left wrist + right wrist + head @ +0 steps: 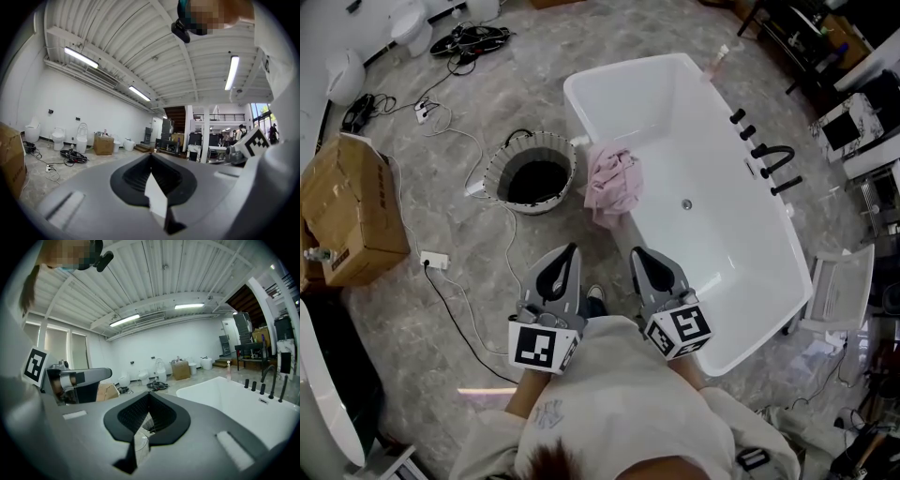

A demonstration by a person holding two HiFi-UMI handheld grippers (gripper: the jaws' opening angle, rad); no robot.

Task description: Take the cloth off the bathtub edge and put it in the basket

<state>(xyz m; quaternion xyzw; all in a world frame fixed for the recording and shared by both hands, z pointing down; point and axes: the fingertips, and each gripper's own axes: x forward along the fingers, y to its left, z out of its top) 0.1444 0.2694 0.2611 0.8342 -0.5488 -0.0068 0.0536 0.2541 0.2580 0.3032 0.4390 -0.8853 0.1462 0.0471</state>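
Observation:
A crumpled pink cloth point(613, 182) hangs over the near left rim of the white bathtub point(694, 122). Just left of it on the floor stands a round striped basket point(532, 172) with a dark inside. Both grippers are held close to the person's chest, well short of the cloth. My left gripper point(572, 248) is shut with nothing in it, and its jaws meet in a point in the left gripper view point(151, 155). My right gripper point(636, 252) is also shut and empty point(149, 394). The bathtub point(234, 401) lies to its right, the left gripper point(79, 377) to its left.
A cardboard box point(347, 211) sits at the left, with cables and a power strip point(434, 259) across the marble floor. Black taps point(769, 159) line the tub's far rim. Toilets point(57, 137) and boxes stand along the far wall. Shoes point(595, 298) show between the grippers.

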